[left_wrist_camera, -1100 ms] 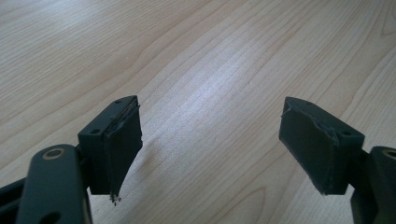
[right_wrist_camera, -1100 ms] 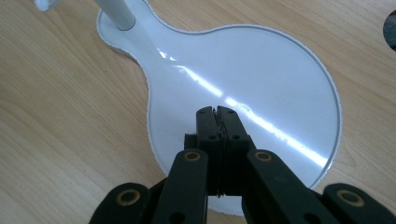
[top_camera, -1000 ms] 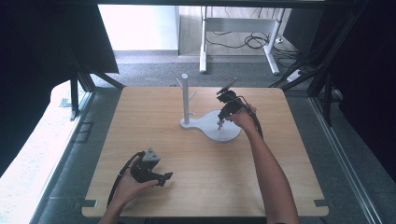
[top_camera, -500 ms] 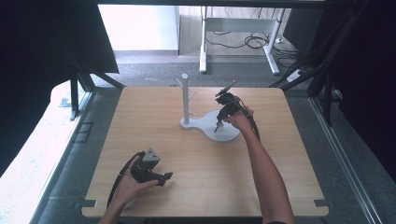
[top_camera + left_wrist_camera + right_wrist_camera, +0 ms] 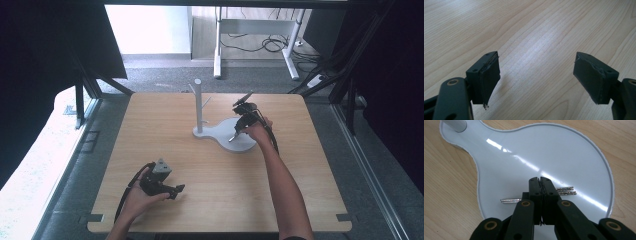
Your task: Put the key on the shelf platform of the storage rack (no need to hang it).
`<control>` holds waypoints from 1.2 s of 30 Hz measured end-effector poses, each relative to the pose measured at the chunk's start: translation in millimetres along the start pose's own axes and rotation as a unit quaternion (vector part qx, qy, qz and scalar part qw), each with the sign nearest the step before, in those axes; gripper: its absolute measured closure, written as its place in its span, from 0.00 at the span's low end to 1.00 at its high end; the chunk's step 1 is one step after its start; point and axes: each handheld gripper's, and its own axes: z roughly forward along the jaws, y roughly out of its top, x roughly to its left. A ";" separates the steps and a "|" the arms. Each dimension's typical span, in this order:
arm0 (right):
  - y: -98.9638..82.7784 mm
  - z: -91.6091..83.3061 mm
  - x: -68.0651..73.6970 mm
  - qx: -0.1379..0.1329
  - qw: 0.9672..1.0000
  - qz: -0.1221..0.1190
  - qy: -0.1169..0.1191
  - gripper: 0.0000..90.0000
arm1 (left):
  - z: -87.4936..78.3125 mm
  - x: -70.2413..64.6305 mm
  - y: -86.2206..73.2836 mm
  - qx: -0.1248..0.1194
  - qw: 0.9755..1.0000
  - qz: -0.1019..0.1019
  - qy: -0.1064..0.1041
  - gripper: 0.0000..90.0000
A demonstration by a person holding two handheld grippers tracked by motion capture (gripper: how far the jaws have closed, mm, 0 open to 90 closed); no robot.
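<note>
High view: the right gripper (image 5: 235,136) sits over the round end of the white stand base (image 5: 245,146), the left gripper (image 5: 175,190) well apart toward the table's near edge. Left gripper view: jaws spread wide over bare table (image 5: 529,37), nothing between. Right gripper view: jaws, which have just been opening slightly, remain nearly closed with a thin silver bracelet (image 5: 564,190) lying on the base (image 5: 549,152) between them.

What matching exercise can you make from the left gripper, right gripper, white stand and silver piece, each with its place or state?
1 left gripper
2 right gripper
3 white stand
4 silver piece

a between black jaws, over the tray
b open above bare wood
c closed on something thin
d standing on the table

Pairs: 1-b, 2-c, 3-d, 4-a. The right gripper's jaws have just been opening slightly, the silver piece between them.
</note>
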 end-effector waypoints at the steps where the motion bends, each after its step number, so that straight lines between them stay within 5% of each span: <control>1: -0.2 -0.4 0.3 -0.001 1.000 -0.006 -0.002 0.90 | 0.1 0.0 0.0 0.000 1.000 0.000 0.000 0.24; 10: -6.1 -13.0 3.4 -0.023 0.999 -0.016 -0.018 0.70 | 0.9 -1.3 0.2 0.003 1.000 0.002 -0.001 0.24; 24: -30.5 -39.4 9.3 -0.058 0.997 -0.042 0.005 0.65 | 4.3 -3.7 0.8 0.009 1.000 0.007 0.000 0.24; 36: -72.6 -61.9 12.9 -0.082 0.994 -0.062 0.026 0.60 | 4.6 -3.8 0.6 0.011 1.000 0.007 0.003 0.24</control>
